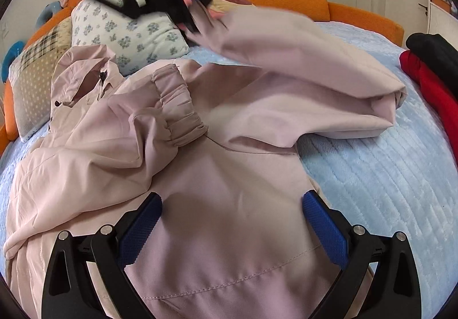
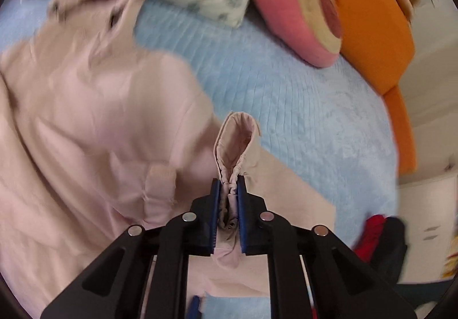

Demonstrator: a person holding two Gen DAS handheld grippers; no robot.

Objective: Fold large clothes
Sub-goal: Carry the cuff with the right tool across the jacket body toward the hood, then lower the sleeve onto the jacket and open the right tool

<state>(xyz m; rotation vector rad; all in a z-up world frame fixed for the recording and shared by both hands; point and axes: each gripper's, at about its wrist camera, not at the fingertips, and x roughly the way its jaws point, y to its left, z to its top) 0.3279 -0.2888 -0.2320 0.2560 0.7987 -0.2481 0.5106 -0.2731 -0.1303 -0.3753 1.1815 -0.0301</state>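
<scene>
While the left gripper (image 1: 232, 230) hovers wide apart over the pink jacket (image 1: 200, 175) on the bed (image 1: 386, 190), the right gripper (image 2: 229, 190) clamps its sleeve cuff (image 2: 236, 144).

The left tool (image 1: 232, 221) points steeply downward, its two blue pads (image 1: 325, 228) standing wide apart with nothing pressed between them. The right tool (image 2: 229, 193) also tilts steeply down, its pads drawn close together and pinching a gathered pink cuff (image 2: 233, 147). Seen from the left wrist, the right tool (image 1: 200, 12) is blurred, raised at the far side.
</scene>
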